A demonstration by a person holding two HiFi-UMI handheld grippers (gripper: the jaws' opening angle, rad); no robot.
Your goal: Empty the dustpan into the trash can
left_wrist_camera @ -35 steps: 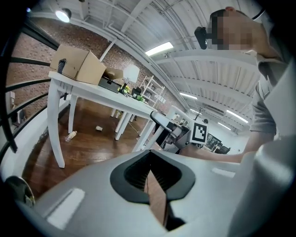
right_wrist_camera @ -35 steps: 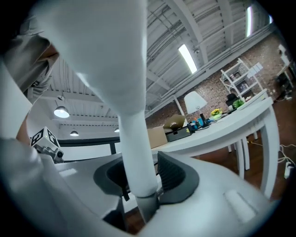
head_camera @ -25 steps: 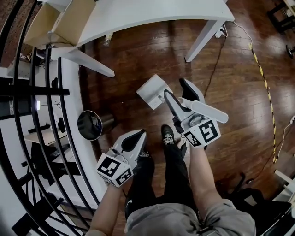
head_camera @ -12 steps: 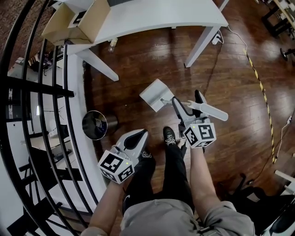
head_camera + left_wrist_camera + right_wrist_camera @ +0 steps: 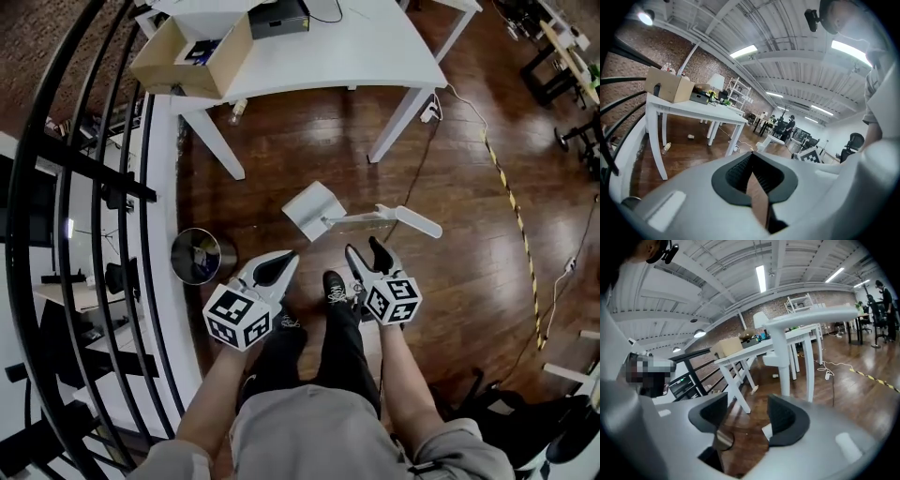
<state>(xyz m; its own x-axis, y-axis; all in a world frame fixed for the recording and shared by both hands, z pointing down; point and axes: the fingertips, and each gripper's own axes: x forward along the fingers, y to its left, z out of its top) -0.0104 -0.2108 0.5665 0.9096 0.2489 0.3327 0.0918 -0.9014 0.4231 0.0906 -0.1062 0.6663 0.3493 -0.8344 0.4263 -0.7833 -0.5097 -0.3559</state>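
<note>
Dark wooden plank floor (image 5: 469, 281) of an open workshop, with a white counter (image 5: 319, 47) beyond. A round metal trash can (image 5: 197, 255) stands open on the floor beside a black railing (image 5: 103, 187).

The white long-handled plastic dustpan (image 5: 314, 208) stands to the right of the trash can, near it but not over its mouth. Its handle (image 5: 408, 220) runs further right, away from the trash can.

The right gripper (image 5: 366, 251) sits just short of that handle. Its jaws are apart with only floor between them, and they have just been closing. The left gripper (image 5: 281, 264), the one nearer the trash can, is closed and empty.

Whether the pan holds debris cannot be seen. Judgement: if it does, clamp the handle squarely, carry the pan level until its lip is over the trash can's mouth, then tip slowly so nothing spills.
</note>
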